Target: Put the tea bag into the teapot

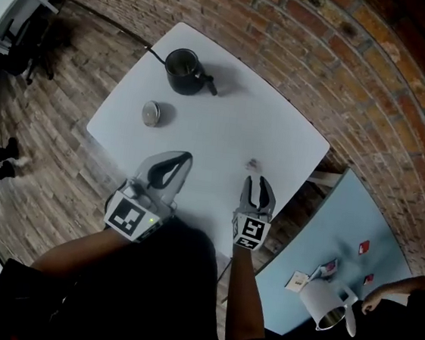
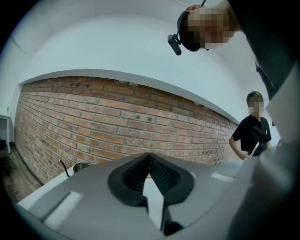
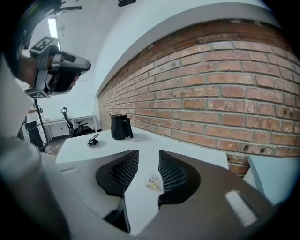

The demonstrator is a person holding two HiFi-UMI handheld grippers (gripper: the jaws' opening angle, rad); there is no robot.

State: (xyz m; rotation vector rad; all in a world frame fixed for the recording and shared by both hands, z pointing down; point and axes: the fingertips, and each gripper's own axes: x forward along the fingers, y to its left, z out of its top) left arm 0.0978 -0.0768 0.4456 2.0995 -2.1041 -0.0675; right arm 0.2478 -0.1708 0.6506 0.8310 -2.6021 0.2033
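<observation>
I see the white tabletop [image 1: 233, 122] from above, set against a brick wall [image 1: 312, 32]. My right tool [image 3: 148, 154] is open, with its two dark ribbed pads [image 3: 125, 171] standing clearly apart. The tea bag [image 3: 153, 183] lies flat on the tabletop in the gap between them, closer to the right-hand pad, and neither pad presses on it. In the head view the tea bag is a small pale scrap just ahead of that tool's tips.

My left tool [image 1: 186, 157] is closed. In its own view the pads meet at their tips and I see nothing between them. It points level over the near left part of the tabletop, well apart from the tea bag.

The black teapot [image 1: 186, 71] stands upright near the far edge with its top open. Its round lid [image 1: 152, 113] rests on the tabletop just nearer to me. Both are well apart from the tea bag.
</observation>
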